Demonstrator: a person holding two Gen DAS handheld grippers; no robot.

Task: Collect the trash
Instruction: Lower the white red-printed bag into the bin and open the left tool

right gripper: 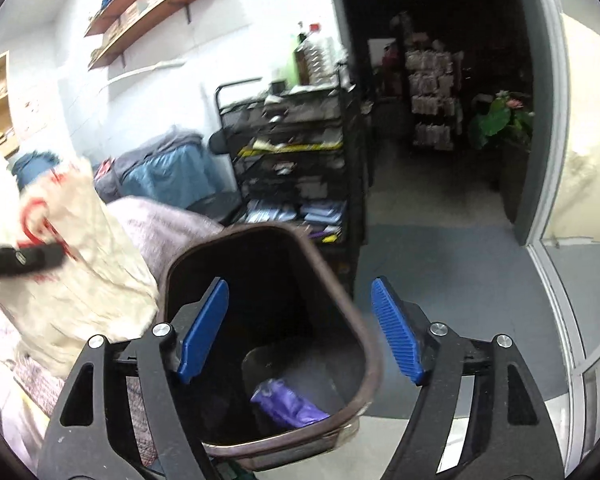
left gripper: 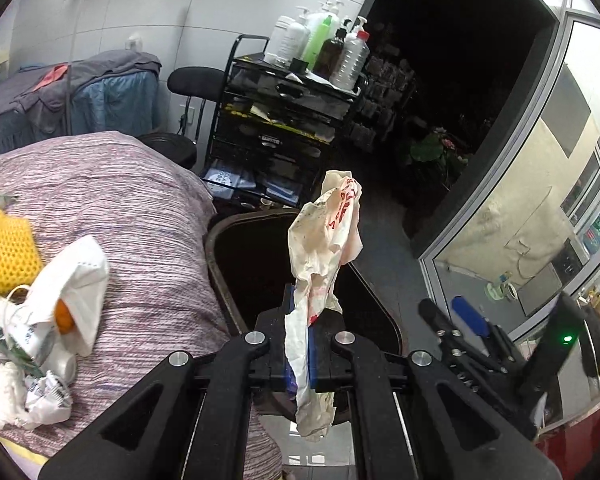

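In the left wrist view, our left gripper [left gripper: 299, 344] pinches a crumpled white plastic bag [left gripper: 326, 240] above the dark trash bin [left gripper: 220, 240]; more litter [left gripper: 32, 312] lies on the bed. In the right wrist view, our right gripper [right gripper: 300, 328] hangs spread wide over the bin [right gripper: 374, 364], a purple wrapper [right gripper: 288, 404] inside

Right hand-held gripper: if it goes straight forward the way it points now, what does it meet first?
Probably the brown trash bin. The open right hand-held gripper points into its mouth, so it would likely meet the inner wall or the purple wrapper at the bottom. The depth is unclear.
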